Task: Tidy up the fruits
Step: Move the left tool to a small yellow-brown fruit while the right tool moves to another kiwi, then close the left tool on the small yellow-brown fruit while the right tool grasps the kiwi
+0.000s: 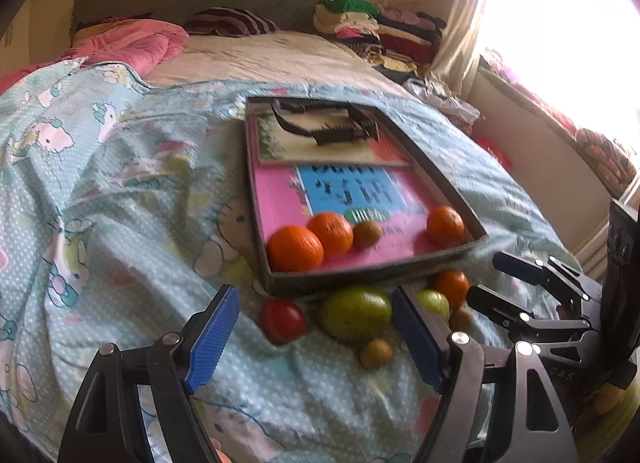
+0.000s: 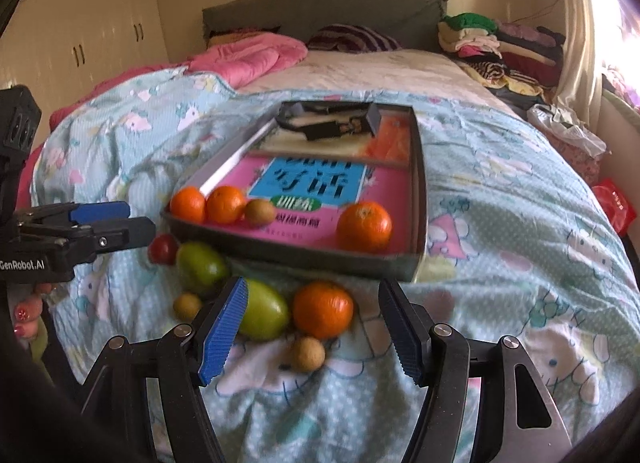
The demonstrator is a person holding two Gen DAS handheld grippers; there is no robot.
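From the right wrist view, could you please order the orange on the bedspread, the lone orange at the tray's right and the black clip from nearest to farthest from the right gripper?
1. Orange on the bedspread, just ahead of the right gripper.
2. Lone orange, inside the tray, near right.
3. Black clip, at the tray's far end.

Left tongs [image 1: 316, 337]: black linkage arms, triangular cut-outs in the outer plates, silver round pivot pins, blue ribbed pads [image 1: 212, 341] on the inner finger faces. Faint "OAS"-like embossing on the right tongs' body, seen from the left wrist view.

Right tongs [image 2: 314, 337]: same build, black arms, silver pins, blue ribbed pads [image 2: 224, 333].

White "GenRobot.AI" lettering on the left unit's housing. Fingernails [image 2: 24, 313] painted pink with dots.
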